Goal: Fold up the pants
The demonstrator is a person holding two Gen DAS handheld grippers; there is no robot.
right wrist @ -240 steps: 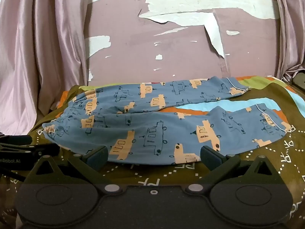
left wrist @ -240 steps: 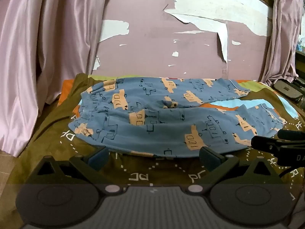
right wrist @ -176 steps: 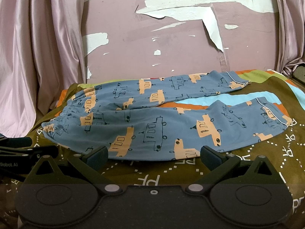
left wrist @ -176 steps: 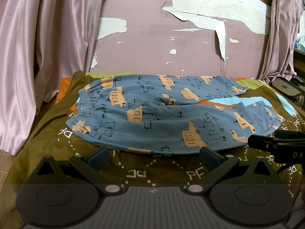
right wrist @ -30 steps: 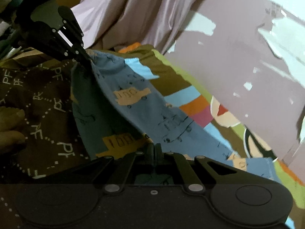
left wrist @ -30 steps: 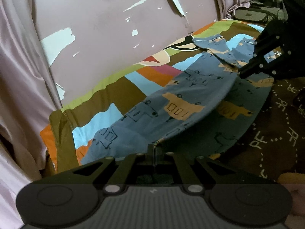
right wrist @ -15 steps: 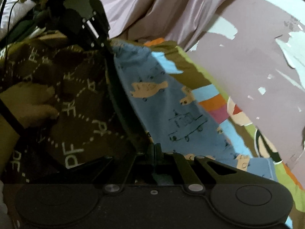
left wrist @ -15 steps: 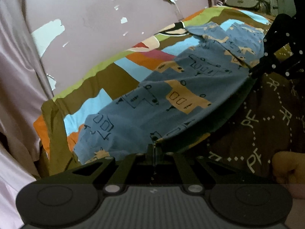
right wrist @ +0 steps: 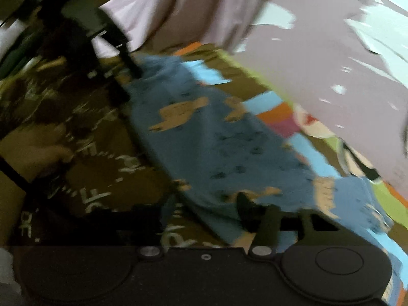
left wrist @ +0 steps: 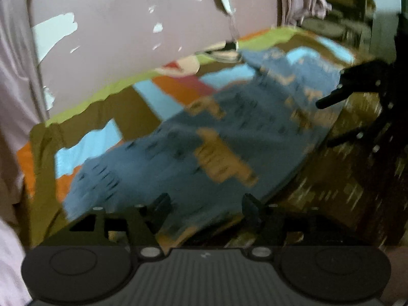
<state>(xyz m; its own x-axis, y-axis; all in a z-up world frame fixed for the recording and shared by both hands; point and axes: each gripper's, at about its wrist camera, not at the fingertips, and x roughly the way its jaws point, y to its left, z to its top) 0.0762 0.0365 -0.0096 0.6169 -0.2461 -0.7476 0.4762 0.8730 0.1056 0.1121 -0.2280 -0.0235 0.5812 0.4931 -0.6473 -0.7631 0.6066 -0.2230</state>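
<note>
The blue pants with orange vehicle prints lie in one long band on the patterned bedspread, their near edge running between the fingers of both grippers. The left gripper is opening, its fingers apart with cloth between them, not pinched. The right gripper is opening too, fabric lying loose beside its right finger. Both views are blurred. Beyond the pants stands a peeling mauve wall.
</note>
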